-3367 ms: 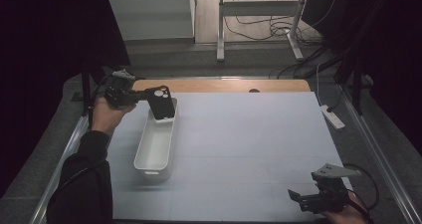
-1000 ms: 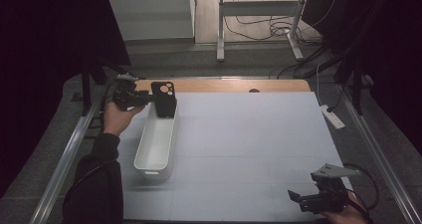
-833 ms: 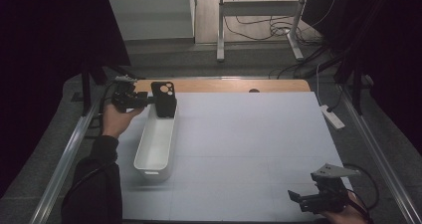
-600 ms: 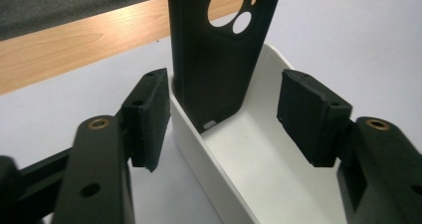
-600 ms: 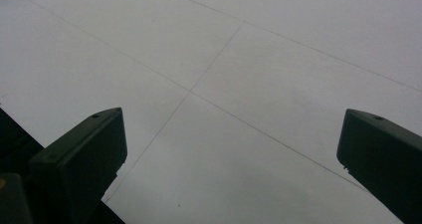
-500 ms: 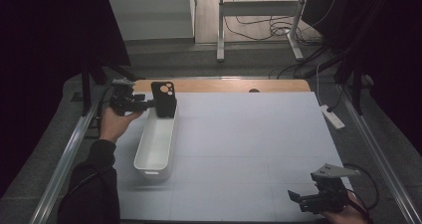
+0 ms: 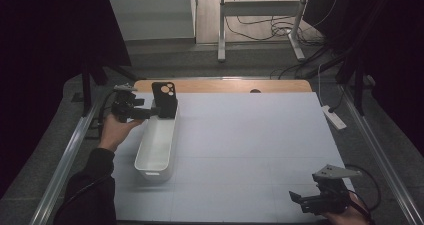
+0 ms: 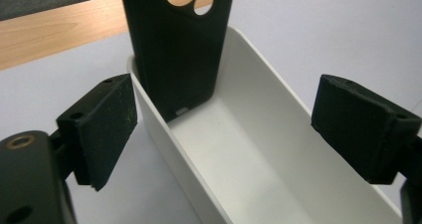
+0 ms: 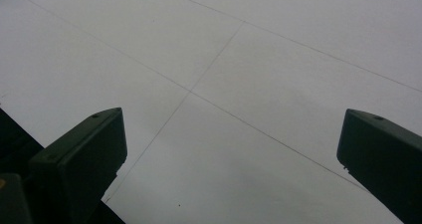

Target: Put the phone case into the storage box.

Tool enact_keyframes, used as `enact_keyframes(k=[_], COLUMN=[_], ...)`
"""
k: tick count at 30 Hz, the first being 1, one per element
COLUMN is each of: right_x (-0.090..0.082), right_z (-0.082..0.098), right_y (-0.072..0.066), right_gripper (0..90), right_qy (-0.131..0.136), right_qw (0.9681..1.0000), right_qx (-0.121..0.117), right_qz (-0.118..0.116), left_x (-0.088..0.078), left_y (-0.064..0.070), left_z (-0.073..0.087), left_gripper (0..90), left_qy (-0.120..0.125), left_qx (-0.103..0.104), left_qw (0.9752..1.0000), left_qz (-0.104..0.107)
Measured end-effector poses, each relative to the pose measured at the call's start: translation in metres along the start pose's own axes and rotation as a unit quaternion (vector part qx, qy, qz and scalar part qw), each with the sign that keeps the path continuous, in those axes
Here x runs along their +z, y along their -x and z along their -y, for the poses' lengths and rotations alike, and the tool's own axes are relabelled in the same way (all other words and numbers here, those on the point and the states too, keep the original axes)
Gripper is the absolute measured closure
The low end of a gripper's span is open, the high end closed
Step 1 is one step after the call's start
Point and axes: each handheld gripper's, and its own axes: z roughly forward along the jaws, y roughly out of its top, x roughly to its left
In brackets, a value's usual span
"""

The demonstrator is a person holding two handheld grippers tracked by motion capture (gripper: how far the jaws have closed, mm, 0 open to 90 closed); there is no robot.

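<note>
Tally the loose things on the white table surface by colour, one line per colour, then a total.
Black: 1, the black plastic phone case with round camera cut-outs, standing on end in the tray.
White: 1, the long white plastic tray.
Total: 2.

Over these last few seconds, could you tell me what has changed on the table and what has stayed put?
The left gripper has let go of the black phone case and drawn back toward the table's left edge, jaws now open. The case, held tilted over the white bin before, now stands leaning against the bin's far end wall. The bin and the right gripper, open near the front right corner, stayed where they were.
</note>
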Motion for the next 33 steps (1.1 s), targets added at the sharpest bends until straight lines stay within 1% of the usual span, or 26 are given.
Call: enact_keyframes(k=[6,9,11,12,14,17,21,23,24,30,33], right_x=[0.0,0.0,0.0,0.0,0.0,0.0,0.0,0.0,0.0,0.0,0.0], right_z=[0.0,0.0,0.0,0.0,0.0,0.0,0.0,0.0,0.0,0.0,0.0], right_y=[0.0,0.0,0.0,0.0,0.0,0.0,0.0,0.0,0.0,-0.001,-0.001], right_gripper=[0.0,0.0,0.0,0.0,0.0,0.0,0.0,0.0,0.0,0.0,0.0], right_qy=[-0.001,0.0,-0.001,0.0,0.0,0.0,0.0,0.0,0.001,0.0,0.0], right_qw=[1.0,1.0,1.0,1.0,1.0,1.0,1.0,1.0,1.0,1.0,1.0], right_qx=[0.0,0.0,0.0,0.0,0.0,0.0,0.0,0.0,0.0,0.0,0.0], right_qz=[0.0,0.0,0.0,0.0,0.001,0.001,0.001,0.001,0.001,0.002,0.002], left_x=[-0.003,-0.005,-0.006,-0.007,-0.008,-0.011,-0.013,-0.014,-0.014,-0.016,-0.018], left_y=[0.006,0.009,0.012,0.014,0.016,0.02,0.027,0.028,0.03,0.036,0.04], left_z=[0.006,0.009,0.011,0.012,0.013,0.015,0.018,0.019,0.021,0.024,0.026], left_gripper=[8.9,6.3,4.2,3.4,2.2,1.1,0.0,0.0,0.0,0.0,0.0], left_qy=[0.006,0.007,0.005,0.004,0.005,0.008,0.012,0.013,0.015,0.02,0.017], left_qx=[-0.001,0.0,0.005,0.01,0.012,0.021,0.028,0.029,0.029,0.037,0.043], left_qw=[1.0,0.9999,0.9998,0.9998,0.9998,0.9997,0.9994,0.9994,0.9991,0.9982,0.9974], left_qz=[0.006,0.016,0.018,0.015,0.015,0.014,0.015,0.016,0.027,0.044,0.055])
